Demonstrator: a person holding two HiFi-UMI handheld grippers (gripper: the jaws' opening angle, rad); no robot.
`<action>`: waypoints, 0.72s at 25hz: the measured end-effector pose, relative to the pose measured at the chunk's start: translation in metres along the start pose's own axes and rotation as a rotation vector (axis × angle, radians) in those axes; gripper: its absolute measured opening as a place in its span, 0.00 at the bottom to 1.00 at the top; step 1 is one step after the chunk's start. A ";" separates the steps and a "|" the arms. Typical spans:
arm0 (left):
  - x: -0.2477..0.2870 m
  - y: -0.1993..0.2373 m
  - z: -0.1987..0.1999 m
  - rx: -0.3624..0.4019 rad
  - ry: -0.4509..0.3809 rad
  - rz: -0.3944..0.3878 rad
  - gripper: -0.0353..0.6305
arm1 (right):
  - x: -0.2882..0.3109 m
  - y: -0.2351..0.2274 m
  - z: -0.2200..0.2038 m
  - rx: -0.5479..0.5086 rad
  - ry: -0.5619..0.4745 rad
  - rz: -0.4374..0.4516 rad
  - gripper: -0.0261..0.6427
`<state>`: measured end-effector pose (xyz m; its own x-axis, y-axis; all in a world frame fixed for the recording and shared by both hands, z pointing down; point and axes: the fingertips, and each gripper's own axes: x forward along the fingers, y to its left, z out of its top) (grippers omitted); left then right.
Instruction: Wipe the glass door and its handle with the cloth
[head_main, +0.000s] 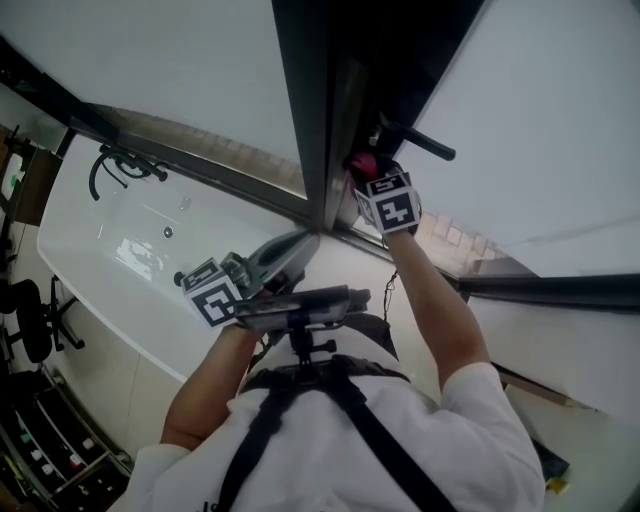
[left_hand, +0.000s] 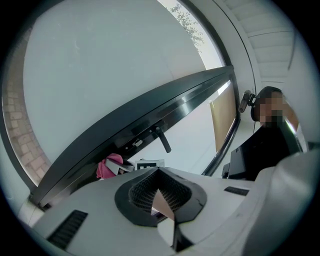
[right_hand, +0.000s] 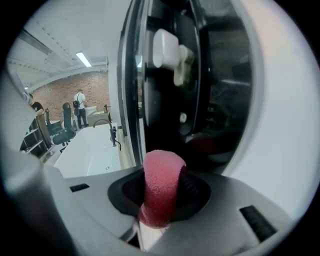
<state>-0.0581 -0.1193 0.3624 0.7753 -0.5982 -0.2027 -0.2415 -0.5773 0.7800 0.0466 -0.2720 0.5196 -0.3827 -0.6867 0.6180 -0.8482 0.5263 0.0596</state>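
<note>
Head view: right gripper (head_main: 385, 205) is pinching the pink terry cloth (head_main: 362, 165), black lever handle (head_main: 420, 142) lying just beyond; left gripper (left_hand: 161, 172) is hanging closed, empty.

Operator in white short-sleeved shirt (head_main: 330, 455) w/ broad black harness straps (head_main: 360, 410) fanning out over it from a black knobbed stem (head_main: 300, 345), which carries a flat grey slab (head_main: 300, 303). Arms bare below the sleeves (head_main: 480, 395). L gripper (head_main: 300, 245) & R gripper (head_main: 368, 180) have pale grey moulded shells; each bears a white cube w/ b&w square markers: L cube (head_main: 213, 293), R cube (head_main: 390, 205). From the grippers' own cams, each shell shows a dark rounded recess (left_hand: 125, 200) lined w/ fine-ribbed black pads (left_hand: 145, 192), plus narrow dark slotted vents (left_hand: 70, 230) set into the grey on either side.
</note>
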 end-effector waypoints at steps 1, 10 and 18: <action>0.000 0.000 0.000 -0.003 -0.002 -0.003 0.04 | -0.005 0.001 0.007 -0.015 -0.014 0.001 0.18; 0.001 -0.003 0.001 -0.008 -0.012 -0.033 0.04 | -0.028 0.001 0.036 -0.049 -0.126 -0.037 0.18; -0.002 -0.004 0.004 0.008 -0.033 -0.037 0.04 | -0.072 0.041 0.053 -0.218 -0.249 -0.009 0.18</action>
<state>-0.0609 -0.1176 0.3573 0.7642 -0.5943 -0.2507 -0.2180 -0.6039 0.7667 0.0205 -0.2274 0.4357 -0.4757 -0.7792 0.4080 -0.7641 0.5959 0.2471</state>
